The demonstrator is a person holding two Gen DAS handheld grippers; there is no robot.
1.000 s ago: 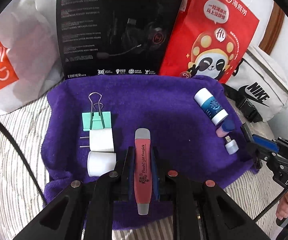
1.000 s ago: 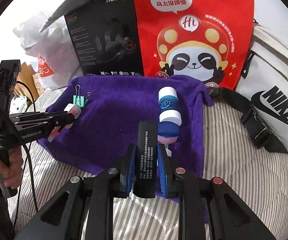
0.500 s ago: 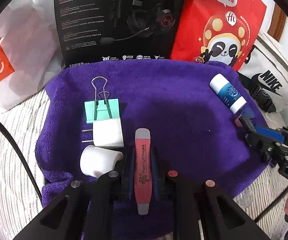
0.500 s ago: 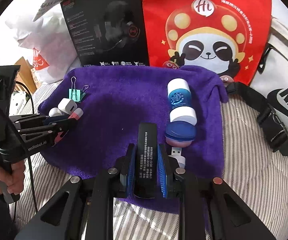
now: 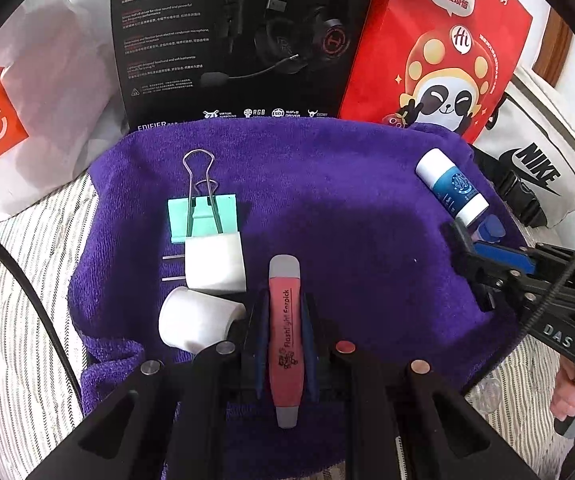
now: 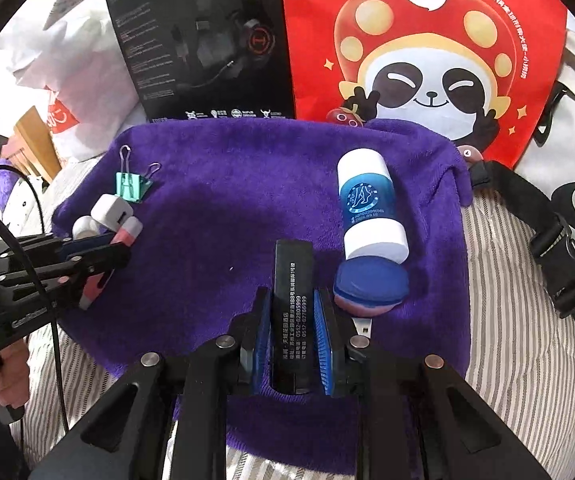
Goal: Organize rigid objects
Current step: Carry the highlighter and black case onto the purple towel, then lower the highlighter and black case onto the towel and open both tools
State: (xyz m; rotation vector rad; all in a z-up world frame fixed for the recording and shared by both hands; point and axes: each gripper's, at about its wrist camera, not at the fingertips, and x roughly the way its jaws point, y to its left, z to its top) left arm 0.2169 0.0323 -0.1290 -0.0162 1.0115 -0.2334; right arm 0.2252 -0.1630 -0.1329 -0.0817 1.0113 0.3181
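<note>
Left wrist view shows the left tool [image 5: 285, 320] clamped on a red ear-pick case [image 5: 285, 332], held low over the near edge of the purple towel [image 5: 327, 184]. Just left of it lie a white cylinder [image 5: 195, 320], a white plug adapter [image 5: 215, 264] and a mint binder clip [image 5: 201, 216], packed in a short column, each touching or nearly touching the next. Right wrist view shows the right tool [image 6: 293, 320] closed on a black flat box [image 6: 293, 280] with white print, beside a blue-and-white tube [image 6: 367, 208], a blue round piece with a pink underside [image 6: 371, 284] and a small USB plug [image 6: 363, 326] poking out at the tool's right finger.

Judging by the two rows, the step in hand is placing: each tool carries one piece toward its own group. The next move calls for lowering the ear-pick case flat beside the white cylinder and adapter, and the black box beside the blue round piece, then opening only once each rests on the cloth.

Open room is generous in the towel's middle, which is bare between the two groups. The tight spots are the sides: the left finger sits almost against the cylinder, and the right finger crowds the USB plug. The towel's near hem lies just under both tools, with the striped bed cover [image 6: 527, 320] beyond it, so a release too far back would drop a piece off the cloth.
</note>
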